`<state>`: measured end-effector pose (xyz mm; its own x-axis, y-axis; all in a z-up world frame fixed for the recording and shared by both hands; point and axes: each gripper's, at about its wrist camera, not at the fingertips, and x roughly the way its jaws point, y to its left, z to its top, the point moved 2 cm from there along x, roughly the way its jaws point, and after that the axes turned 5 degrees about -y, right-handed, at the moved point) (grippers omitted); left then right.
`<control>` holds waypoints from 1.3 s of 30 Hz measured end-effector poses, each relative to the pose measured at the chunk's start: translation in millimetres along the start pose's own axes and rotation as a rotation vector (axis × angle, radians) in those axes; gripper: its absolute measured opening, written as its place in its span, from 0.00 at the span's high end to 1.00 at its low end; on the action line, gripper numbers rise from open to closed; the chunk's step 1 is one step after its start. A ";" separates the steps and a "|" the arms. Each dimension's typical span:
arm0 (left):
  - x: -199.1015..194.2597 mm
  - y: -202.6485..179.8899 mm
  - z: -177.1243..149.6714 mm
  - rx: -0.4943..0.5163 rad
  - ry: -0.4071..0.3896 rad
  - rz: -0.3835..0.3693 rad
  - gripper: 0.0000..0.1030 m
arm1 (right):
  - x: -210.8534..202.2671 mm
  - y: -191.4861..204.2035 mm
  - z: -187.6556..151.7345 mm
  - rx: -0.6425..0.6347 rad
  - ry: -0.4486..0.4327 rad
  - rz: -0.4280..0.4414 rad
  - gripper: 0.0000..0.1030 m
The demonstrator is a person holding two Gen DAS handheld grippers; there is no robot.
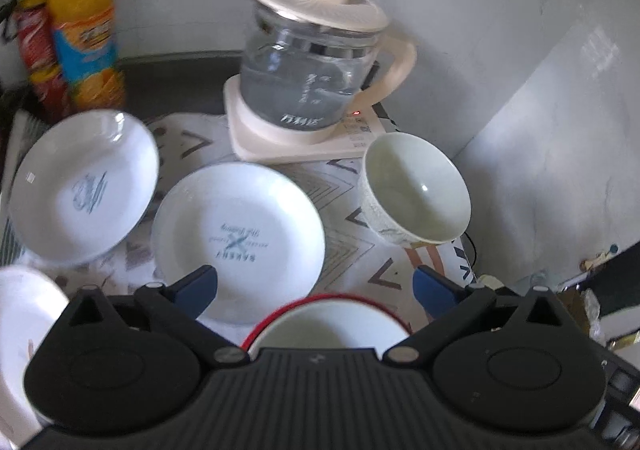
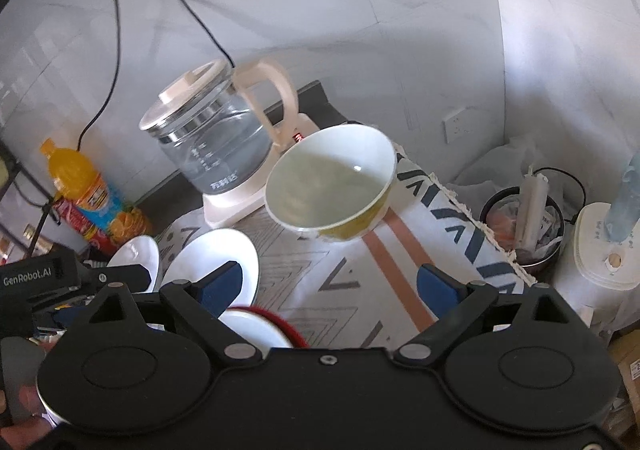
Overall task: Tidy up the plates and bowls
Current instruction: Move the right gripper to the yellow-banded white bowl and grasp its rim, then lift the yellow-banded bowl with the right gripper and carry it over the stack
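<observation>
In the left wrist view my left gripper (image 1: 316, 288) is open, its blue pads wide apart and touching nothing. Below it a red-rimmed white bowl (image 1: 328, 324) sits on the patterned cloth (image 1: 360, 258). A white plate with "BAKERY" print (image 1: 240, 238) lies just beyond, and a second white plate (image 1: 84, 185) lies to its left. A cream bowl (image 1: 416, 189) stands at the right. My right gripper (image 2: 330, 284) is open over the cloth (image 2: 340, 270), apart from the cream bowl with a yellow pattern (image 2: 332, 185). The two plates (image 2: 216, 262) and the red-rimmed bowl (image 2: 260, 326) lie to its left.
A glass kettle (image 1: 312, 61) on a cream base stands at the back by the wall. An orange drink bottle (image 1: 84, 29) and a red tube (image 1: 36, 49) stand at the back left. Right of the table are a bin (image 2: 524, 226) and a white appliance (image 2: 604, 246).
</observation>
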<state>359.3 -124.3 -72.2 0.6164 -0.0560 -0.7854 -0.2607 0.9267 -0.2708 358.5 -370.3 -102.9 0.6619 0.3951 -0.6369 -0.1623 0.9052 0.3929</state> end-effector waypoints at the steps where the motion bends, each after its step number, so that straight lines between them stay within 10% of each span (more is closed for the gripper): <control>1: 4.3 -1.7 3.9 0.003 0.000 -0.009 0.01 | 2.9 -0.6 1.9 0.003 0.000 -0.001 0.09; 10: 53.5 -18.7 39.6 0.017 0.019 -0.073 0.06 | 38.0 -10.6 26.8 0.058 0.018 -0.034 0.23; 31: 170.8 -37.2 62.2 0.036 0.190 -0.098 0.70 | 124.5 -41.9 40.4 0.220 0.150 -0.117 0.51; 39: 189.2 -40.1 61.0 0.040 0.217 -0.110 0.90 | 147.5 -44.9 37.0 0.227 0.196 -0.149 0.76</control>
<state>531.7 -149.4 -176.0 0.4646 -0.2318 -0.8547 -0.1689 0.9242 -0.3424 490.5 -358.4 -189.9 0.5094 0.3036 -0.8052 0.1076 0.9059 0.4096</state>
